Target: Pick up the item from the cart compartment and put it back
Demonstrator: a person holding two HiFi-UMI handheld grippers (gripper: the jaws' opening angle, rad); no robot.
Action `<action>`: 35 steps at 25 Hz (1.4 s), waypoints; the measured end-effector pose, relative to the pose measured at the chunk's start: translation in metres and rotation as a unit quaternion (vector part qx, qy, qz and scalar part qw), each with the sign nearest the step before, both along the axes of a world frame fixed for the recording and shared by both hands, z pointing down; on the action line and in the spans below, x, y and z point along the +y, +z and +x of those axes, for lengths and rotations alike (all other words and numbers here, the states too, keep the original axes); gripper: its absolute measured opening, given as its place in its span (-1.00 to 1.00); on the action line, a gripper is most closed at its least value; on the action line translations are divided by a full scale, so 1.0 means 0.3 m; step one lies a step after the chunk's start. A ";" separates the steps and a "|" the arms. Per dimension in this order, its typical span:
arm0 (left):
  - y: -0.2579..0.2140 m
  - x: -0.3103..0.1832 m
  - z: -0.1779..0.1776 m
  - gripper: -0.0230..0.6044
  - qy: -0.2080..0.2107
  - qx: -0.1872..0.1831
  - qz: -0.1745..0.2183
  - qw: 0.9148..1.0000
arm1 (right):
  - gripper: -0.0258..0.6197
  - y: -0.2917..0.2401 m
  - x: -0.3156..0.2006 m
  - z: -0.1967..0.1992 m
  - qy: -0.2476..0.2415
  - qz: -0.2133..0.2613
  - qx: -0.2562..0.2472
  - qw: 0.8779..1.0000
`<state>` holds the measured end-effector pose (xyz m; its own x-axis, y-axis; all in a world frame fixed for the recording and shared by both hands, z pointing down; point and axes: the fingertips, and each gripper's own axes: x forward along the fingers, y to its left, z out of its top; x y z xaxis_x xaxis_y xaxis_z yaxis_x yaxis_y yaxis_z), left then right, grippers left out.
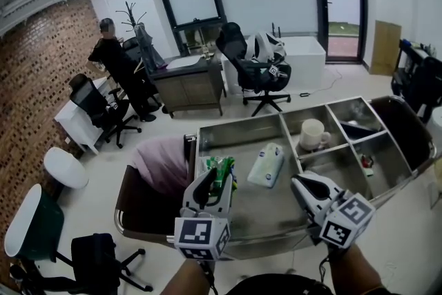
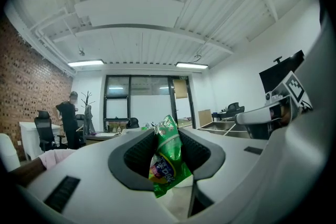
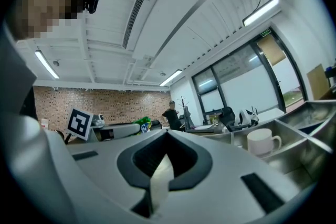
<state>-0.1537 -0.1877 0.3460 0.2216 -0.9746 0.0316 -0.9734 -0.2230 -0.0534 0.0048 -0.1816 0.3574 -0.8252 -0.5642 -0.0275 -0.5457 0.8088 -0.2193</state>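
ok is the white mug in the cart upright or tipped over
Upright: the white mug stands on its base in a small compartment of the cart, mouth up, handle out to the side.

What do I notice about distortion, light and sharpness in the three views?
Head view: fisheye bends the cart edges, light even. Left gripper view: dark round border, green snack bag sharp, ceiling lamps bright. Right gripper view: same border, white mug clear.

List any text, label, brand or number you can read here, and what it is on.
No text can be read.
Green bag in the left gripper: coloured lettering, too blurred.
White pack in the cart: blue print, too small.
Marker cubes: square patterns, no words.
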 end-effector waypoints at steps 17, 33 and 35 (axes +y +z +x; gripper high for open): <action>0.134 -0.408 -0.054 -0.50 -0.020 -0.044 -0.101 0.994 | -0.87 0.009 -0.018 0.043 0.015 -0.005 0.000 1.000; 0.408 -0.522 -0.047 -0.48 -0.002 -0.048 -0.212 0.976 | -0.87 0.024 -0.032 0.060 0.026 -0.012 -0.006 1.000; 0.390 -0.526 -0.052 -0.45 -0.006 -0.044 -0.202 0.978 | -0.87 0.024 -0.034 0.060 0.026 -0.012 -0.006 1.000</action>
<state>-0.1691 -0.3455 0.4631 0.1901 -0.8812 0.4328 -0.9714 -0.2328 -0.0475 0.0227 -0.1917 0.3647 -0.7942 -0.6072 -0.0236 -0.5841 0.7735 -0.2458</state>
